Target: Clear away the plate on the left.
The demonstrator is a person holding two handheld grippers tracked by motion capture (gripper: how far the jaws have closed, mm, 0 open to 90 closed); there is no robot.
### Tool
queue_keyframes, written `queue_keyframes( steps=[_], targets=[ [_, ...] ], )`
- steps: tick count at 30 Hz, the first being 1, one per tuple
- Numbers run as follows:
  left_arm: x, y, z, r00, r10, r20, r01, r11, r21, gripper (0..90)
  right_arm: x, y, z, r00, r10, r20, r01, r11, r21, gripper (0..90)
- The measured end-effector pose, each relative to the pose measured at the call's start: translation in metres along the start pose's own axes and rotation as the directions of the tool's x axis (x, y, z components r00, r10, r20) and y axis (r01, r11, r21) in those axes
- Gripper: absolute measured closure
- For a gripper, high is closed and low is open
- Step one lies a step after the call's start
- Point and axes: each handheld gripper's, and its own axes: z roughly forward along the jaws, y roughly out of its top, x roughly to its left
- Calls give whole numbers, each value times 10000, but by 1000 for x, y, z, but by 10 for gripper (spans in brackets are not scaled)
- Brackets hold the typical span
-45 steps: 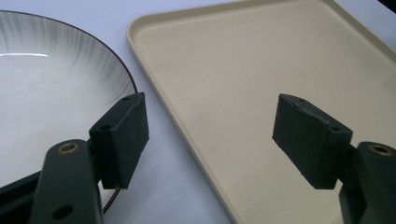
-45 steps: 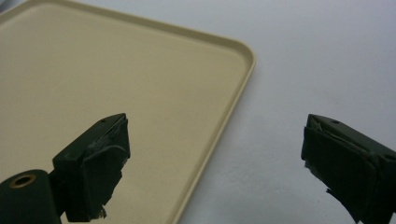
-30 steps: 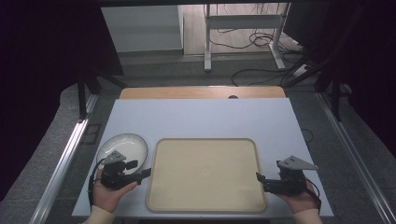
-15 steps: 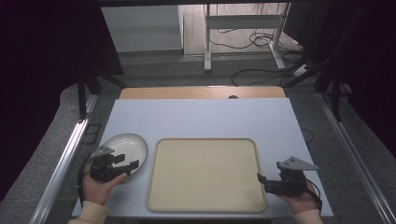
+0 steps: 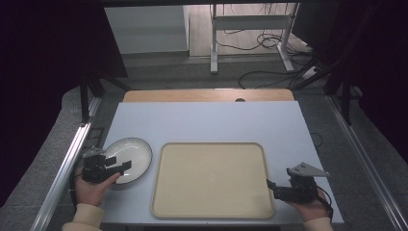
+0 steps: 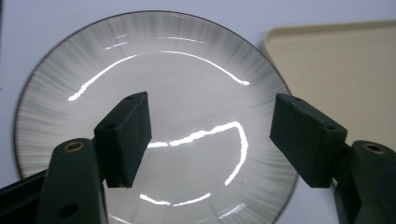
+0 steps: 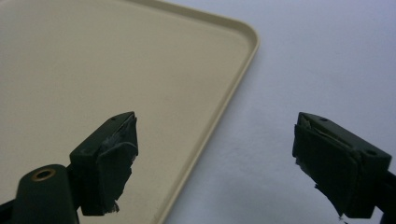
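Note:
A glossy grey plate with a dark rim lies on the pale table, left of a beige tray. My left gripper hovers over the plate's near left part, open, its jaws wide apart above the plate with nothing between them. The tray's corner shows to the plate's right. My right gripper stands open at the tray's right rim near the front; one jaw is over the tray and the other over bare table, straddling the rim, nothing held.
The pale table stretches behind the tray, with a wooden strip at its far edge. Metal rails run along both sides. Cables and a stand's legs lie on the floor beyond.
My left gripper has drawn back to the left, from the plate's right side near the tray to its near left part. The right gripper has not moved.

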Motion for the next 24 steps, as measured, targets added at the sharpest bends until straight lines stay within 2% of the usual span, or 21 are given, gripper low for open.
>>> queue_keyframes(
  steps=[3, 10, 15, 17, 18, 19, 21, 24],
  targets=[
    [13, -1, 1, 9994, -314, -123, 314, 9995, 40, 288, -2, -1, 0, 10000, 68, 42, -68, 10000, 20, 147],
    [34, -1, -2, 9958, -850, -337, 848, 9964, -101, 295, 0, -1, 2, 10000, 24, 17, -24, 9999, 111, 148],
    [46, 1, -6, 9928, -1116, -447, 1106, 9936, -241, 329, 0, -1, 2, 10000, 44, 3, -44, 9999, 144, 148],
    [48, 2, -6, 9931, -1048, -527, 1037, 9943, -230, 332, 0, -1, 2, 10000, 39, 7, -40, 9999, 153, 148],
    [53, 2, -5, 9910, -1231, -517, 1222, 9923, -210, 334, 0, -1, 2, 10000, 56, -2, -55, 9999, 159, 148],
    [53, 2, -5, 9910, -1231, -517, 1222, 9923, -210, 336, 0, -1, 2, 10000, 56, -2, -55, 9999, 159, 148],
    [61, 2, -4, 9879, -1455, -539, 1446, 9893, -201, 347, 0, -1, 3, 10000, 46, -13, -46, 9999, 151, 148],
    [66, 3, -3, 9861, -1553, -593, 1543, 9878, -215, 360, -1, -1, 3, 10000, 56, 2, -56, 9998, 172, 148]
  ],
)
